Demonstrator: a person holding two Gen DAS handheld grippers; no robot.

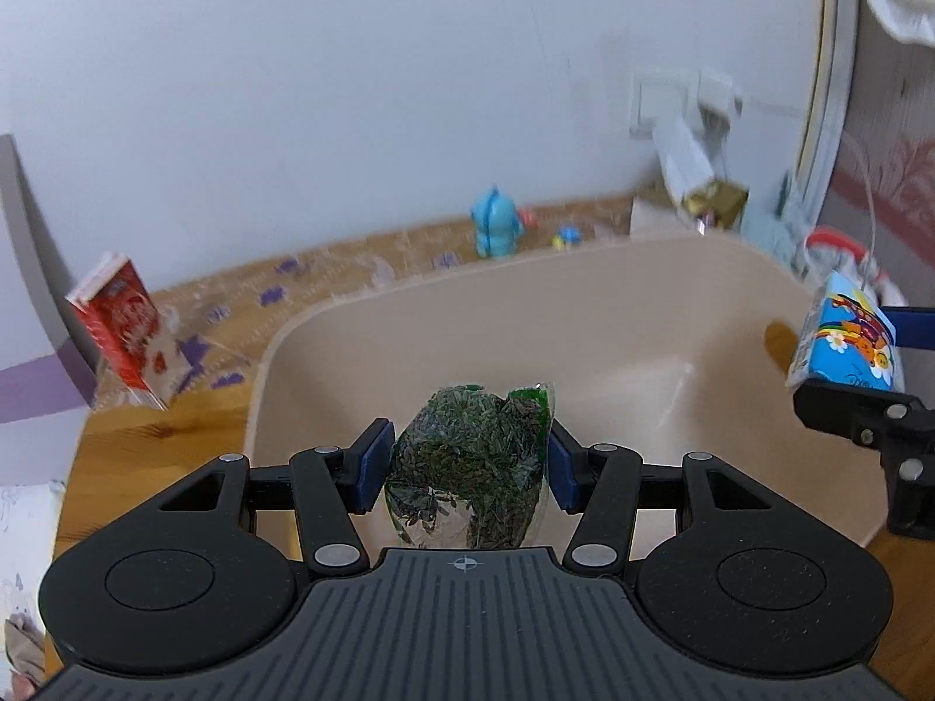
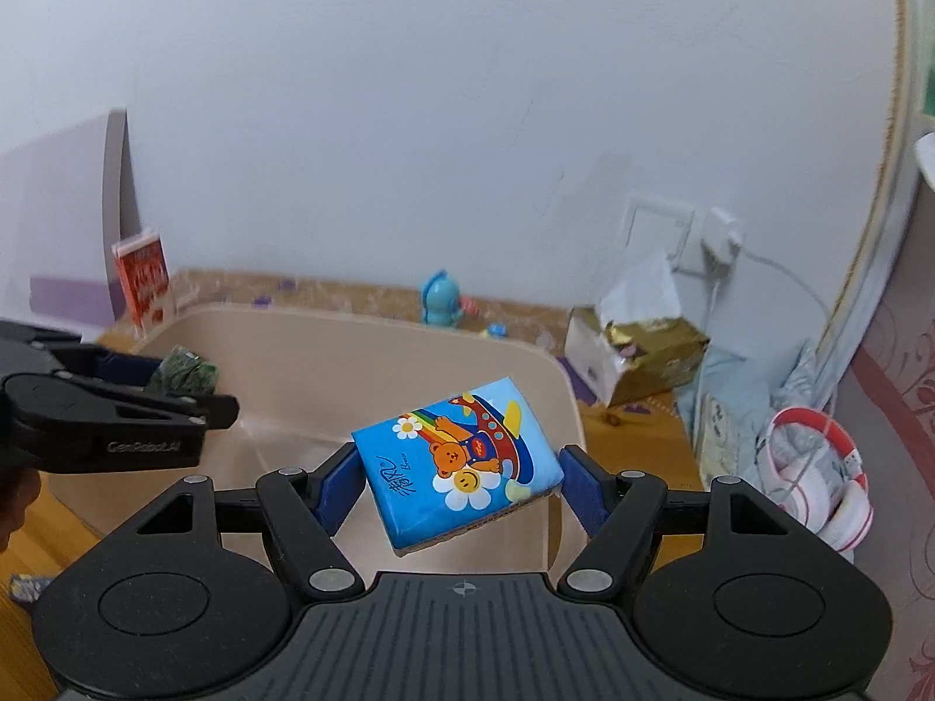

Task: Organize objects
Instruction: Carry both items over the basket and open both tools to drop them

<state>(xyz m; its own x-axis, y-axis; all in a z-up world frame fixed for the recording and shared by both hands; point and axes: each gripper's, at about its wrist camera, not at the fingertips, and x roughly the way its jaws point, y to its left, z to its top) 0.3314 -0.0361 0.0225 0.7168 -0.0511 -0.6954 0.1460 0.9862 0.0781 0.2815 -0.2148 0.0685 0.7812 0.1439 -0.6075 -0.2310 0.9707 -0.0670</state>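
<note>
Beige tub (image 1: pixel 409 315) beneath clamped tea packet (image 1: pixel 470 461) and tissue pack (image 2: pixel 461 461).

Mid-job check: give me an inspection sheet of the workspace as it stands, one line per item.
Surface: wooden tabletop with purple-patterned clear cover.
Job's things: clear packet of dark green dried leaves and blue cartoon-bear tissue pack, both held above the beige plastic tub; no item seen inside the tub.
Clutter: red-and-white carton, blue toy figure, gold-and-white opened box, red-and-white headphones.
Grippers: left gripper shut on the leaf packet; right gripper shut on the tissue pack.
Cables: white charger lead running from the wall socket.
Surroundings: plain white wall; patterned wallpaper at right.
</note>
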